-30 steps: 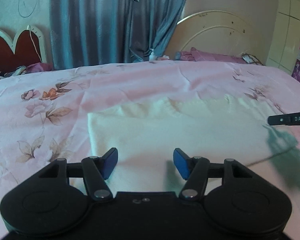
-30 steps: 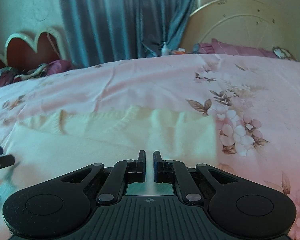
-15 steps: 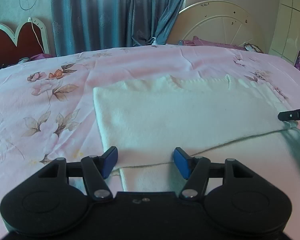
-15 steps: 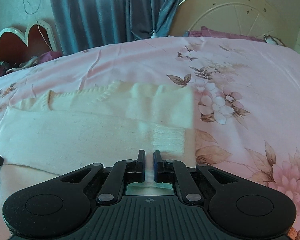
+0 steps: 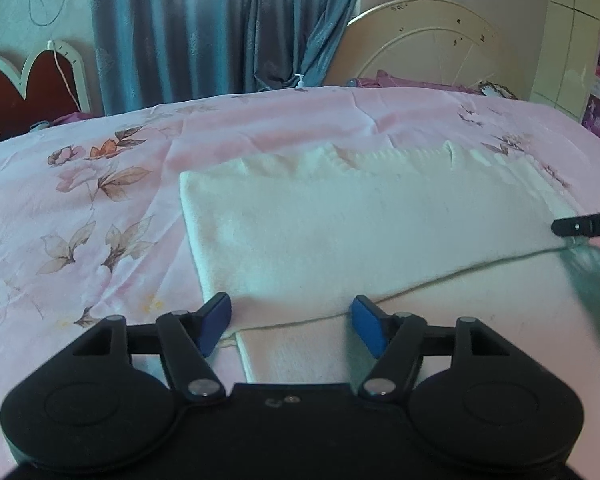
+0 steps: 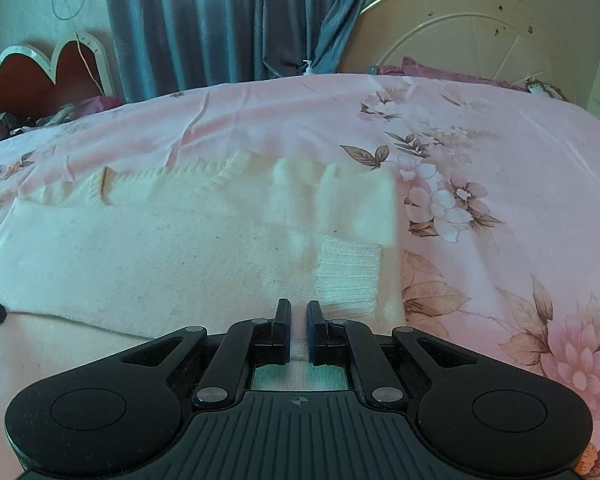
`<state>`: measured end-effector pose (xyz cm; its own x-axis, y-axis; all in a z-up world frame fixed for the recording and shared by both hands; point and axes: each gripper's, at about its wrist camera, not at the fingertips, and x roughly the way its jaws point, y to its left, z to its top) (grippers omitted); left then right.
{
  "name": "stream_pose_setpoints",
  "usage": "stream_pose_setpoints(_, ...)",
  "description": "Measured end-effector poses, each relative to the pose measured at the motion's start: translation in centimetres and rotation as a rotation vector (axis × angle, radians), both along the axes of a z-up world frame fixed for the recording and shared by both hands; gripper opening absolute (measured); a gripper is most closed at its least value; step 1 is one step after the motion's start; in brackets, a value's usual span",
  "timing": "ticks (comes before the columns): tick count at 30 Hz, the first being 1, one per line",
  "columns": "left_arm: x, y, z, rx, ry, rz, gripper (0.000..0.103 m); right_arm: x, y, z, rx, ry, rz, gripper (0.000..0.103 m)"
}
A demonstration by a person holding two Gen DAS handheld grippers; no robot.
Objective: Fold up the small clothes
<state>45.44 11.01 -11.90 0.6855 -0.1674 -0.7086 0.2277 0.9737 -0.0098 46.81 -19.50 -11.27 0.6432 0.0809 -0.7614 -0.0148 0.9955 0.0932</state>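
Nearest, right gripper (image 6: pixel 299 330) pinched almost closed on the near edge of cream sweater (image 6: pixel 180 248); left gripper (image 5: pixel 290 322) spread open, empty, above the folded hem. Beyond, garment flat on pink floral bedsheet (image 5: pixel 100 208), long axis left to right. No containers.

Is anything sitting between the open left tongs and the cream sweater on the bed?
Nothing visible. The left tongs hang open right over the cream sweater, with only its own folded edge under them. The right tongs are off at its far side.
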Motion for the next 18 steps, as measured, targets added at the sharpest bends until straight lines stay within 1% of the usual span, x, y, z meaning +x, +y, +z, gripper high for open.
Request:
stream_pose_setpoints(4, -0.4, 0.1, 0.2, -0.001, -0.007, 0.001, 0.074, 0.4, 0.2, 0.1, -0.016, 0.015, 0.013, 0.005)
stream_pose_setpoints(5, -0.7, 0.2, 0.4, -0.002, -0.010, 0.011, 0.077, 0.5, 0.1, 0.3, -0.015, 0.020, 0.016, 0.005)
stream_pose_setpoints(6, -1.0, 0.4, 0.6, -0.003, -0.011, 0.027, 0.082, 0.4, 0.1, 0.6, -0.016, 0.020, 0.018, 0.006)
stream_pose_setpoints(7, -1.4, 0.7, 0.8, -0.006, -0.014, 0.042, 0.082, 0.1, 0.1, 0.8, -0.019, 0.010, 0.017, 0.006)
stream_pose_setpoints(8, -1.9, 1.1, 1.1, -0.014, -0.022, 0.055, 0.082, -0.4, 0.0, 1.1, -0.020, -0.007, 0.017, 0.016)
stream_pose_setpoints(9, -2.5, 1.6, 1.3, -0.020, -0.029, 0.070, 0.085, -1.0, -0.2, 1.5, -0.017, -0.029, 0.011, 0.052)
stream_pose_setpoints(10, -3.1, 1.9, 1.5, -0.021, -0.032, 0.083, 0.086, -1.5, -0.4, 1.8, -0.016, -0.052, 0.003, 0.064)
stream_pose_setpoints(11, -3.7, 2.1, 1.7, -0.020, -0.034, 0.092, 0.086, -2.3, -0.7, 2.1, -0.009, -0.073, 0.006, 0.068)
stream_pose_setpoints(14, -6.2, 2.7, 2.2, -0.002, -0.028, 0.105, 0.086, -4.5, -1.9, 2.9, 0.030, -0.075, 0.016, 0.068)
stream_pose_setpoints(15, -7.2, 2.8, 2.3, -0.003, -0.022, 0.100, 0.083, -5.3, -2.5, 3.2, 0.052, -0.069, 0.019, 0.068)
stream_pose_setpoints(16, -8.2, 2.9, 2.5, -0.007, -0.017, 0.092, 0.077, -6.4, -3.3, 3.5, 0.084, -0.066, 0.017, 0.068)
stream_pose_setpoints(18, -10.3, 3.1, 2.5, -0.015, 0.007, 0.082, 0.072, -8.9, -5.1, 3.9, 0.139, -0.057, 0.010, 0.068)
